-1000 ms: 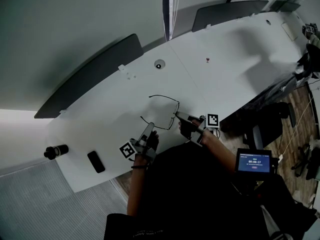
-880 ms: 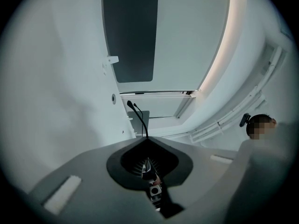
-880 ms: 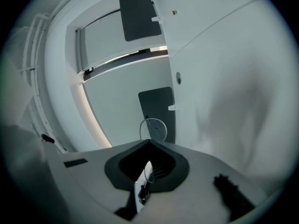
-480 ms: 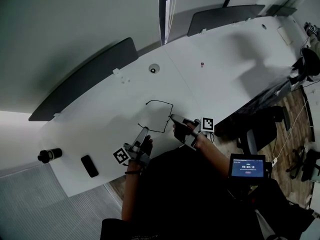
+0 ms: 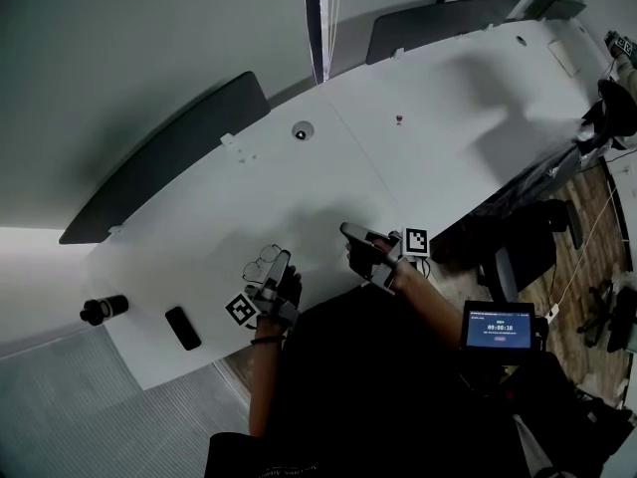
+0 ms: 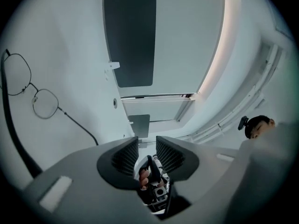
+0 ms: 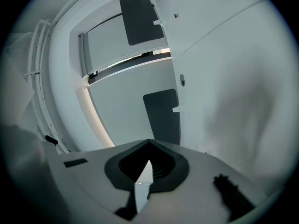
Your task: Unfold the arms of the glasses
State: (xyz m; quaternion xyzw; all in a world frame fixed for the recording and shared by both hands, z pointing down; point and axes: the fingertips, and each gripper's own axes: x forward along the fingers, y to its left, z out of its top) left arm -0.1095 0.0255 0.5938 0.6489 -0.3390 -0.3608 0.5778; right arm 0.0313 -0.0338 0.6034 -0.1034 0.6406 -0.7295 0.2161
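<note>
Thin wire-rimmed glasses (image 5: 261, 260) lie on the white table (image 5: 418, 157), just left of my left gripper's tip. In the left gripper view they sit at the far left (image 6: 44, 101), both arms swung out toward me. My left gripper (image 5: 282, 259) (image 6: 147, 143) points across the table and its jaws are opening, with nothing pressed between the pads. My right gripper (image 5: 345, 229) (image 7: 149, 148) hovers to the right of the glasses, apart from them, its jaws shut on nothing.
A black phone (image 5: 182, 328) and a dark cylinder (image 5: 103, 309) lie at the table's left end. A round grommet (image 5: 300, 131) and a small red item (image 5: 399, 119) sit farther out. Dark chair backs (image 5: 164, 157) line the far edge. A timer screen (image 5: 499, 327) is at my right.
The glasses were stretched between both grippers; now they lie beside the left gripper, free of both. The left jaws have parted.
</note>
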